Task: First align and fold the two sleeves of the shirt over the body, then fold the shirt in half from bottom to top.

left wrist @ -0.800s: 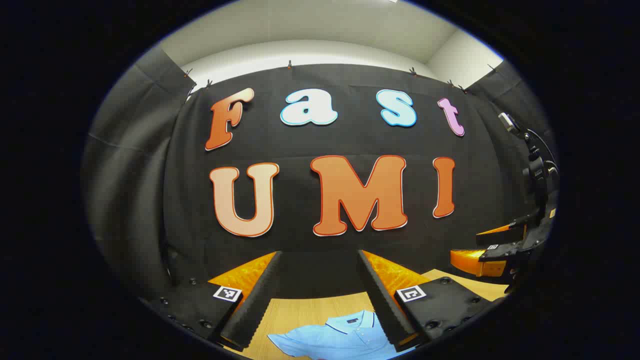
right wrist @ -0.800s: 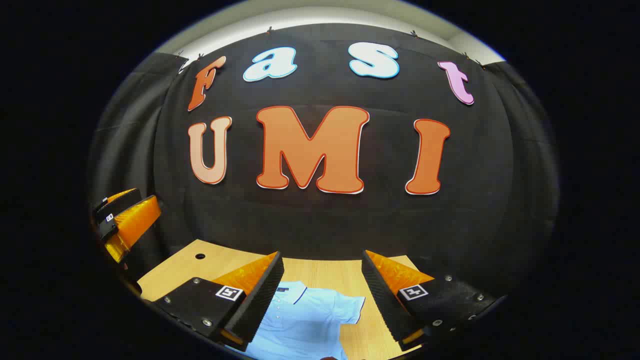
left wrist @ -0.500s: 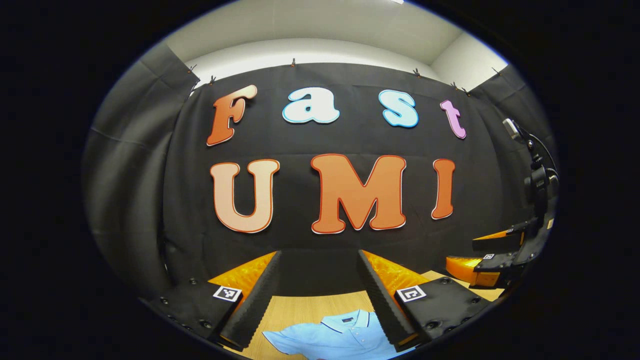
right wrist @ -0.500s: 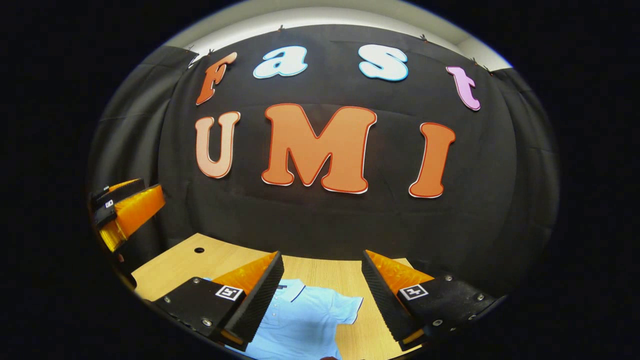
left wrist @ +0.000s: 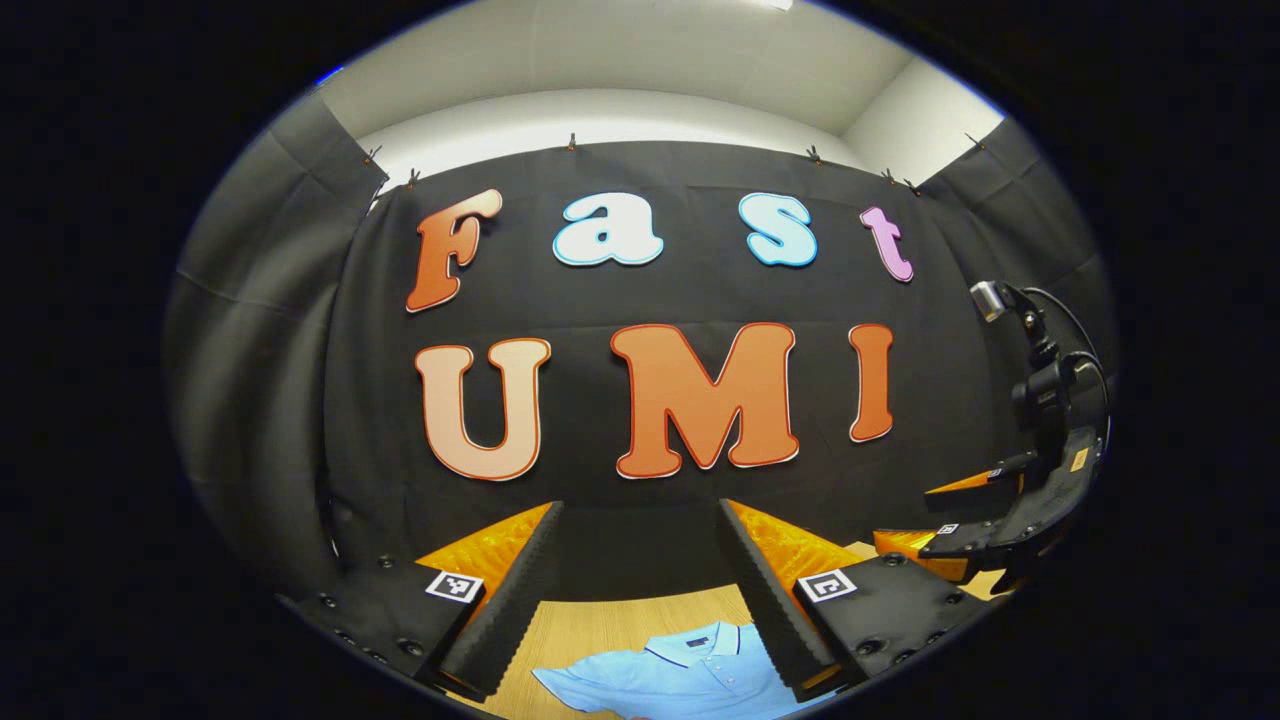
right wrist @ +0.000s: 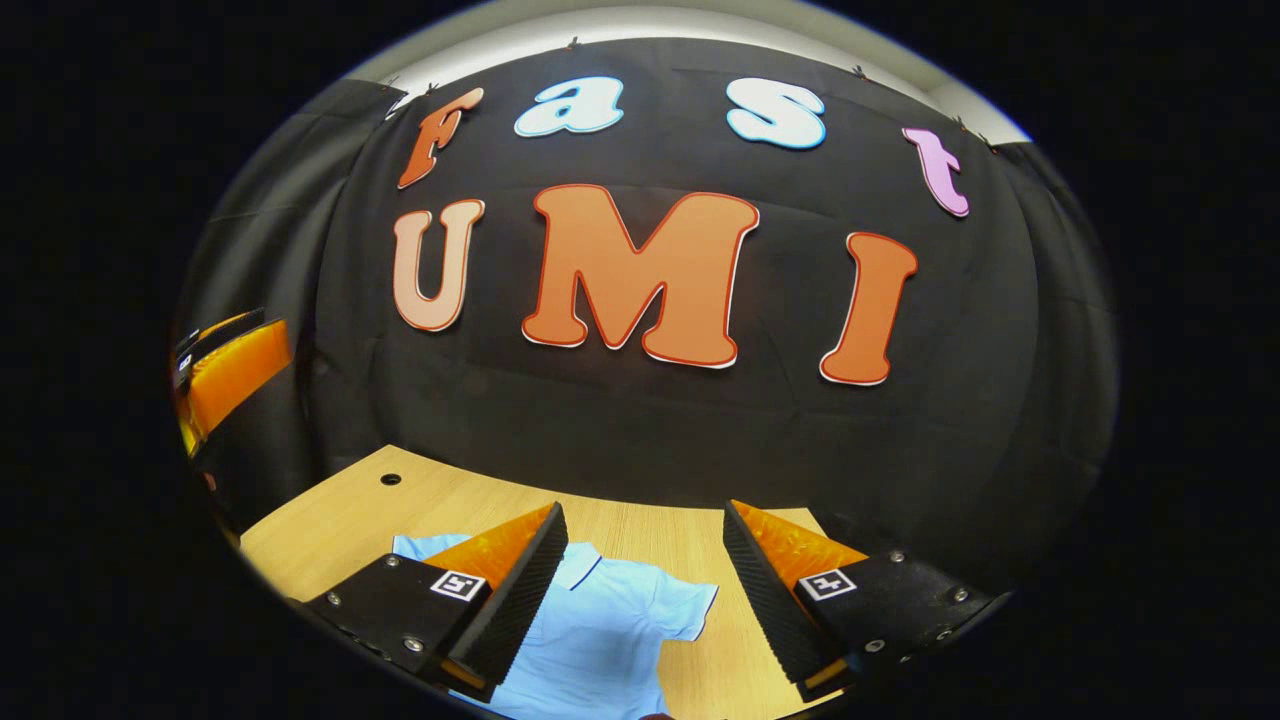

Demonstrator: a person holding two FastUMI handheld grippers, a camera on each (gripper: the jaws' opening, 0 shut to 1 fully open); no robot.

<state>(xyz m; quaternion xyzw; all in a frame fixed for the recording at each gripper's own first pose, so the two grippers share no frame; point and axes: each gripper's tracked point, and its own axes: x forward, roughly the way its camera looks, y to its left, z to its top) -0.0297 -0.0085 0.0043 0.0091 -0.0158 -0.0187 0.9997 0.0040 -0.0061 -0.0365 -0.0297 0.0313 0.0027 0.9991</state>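
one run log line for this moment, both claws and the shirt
stage: pre-grasp | left claw: open, above table | right claw: open, above table | shirt: flat on table, sleeves unfolded

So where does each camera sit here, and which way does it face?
Left gripper view: on the left gripper, above the table, facing the booth wall; the right gripper shows at its right edge.
Right gripper view: on the right gripper, facing the wall, tilted lower; the left gripper at its left edge.
Shared: the blue shirt, flat, sleeves spread.
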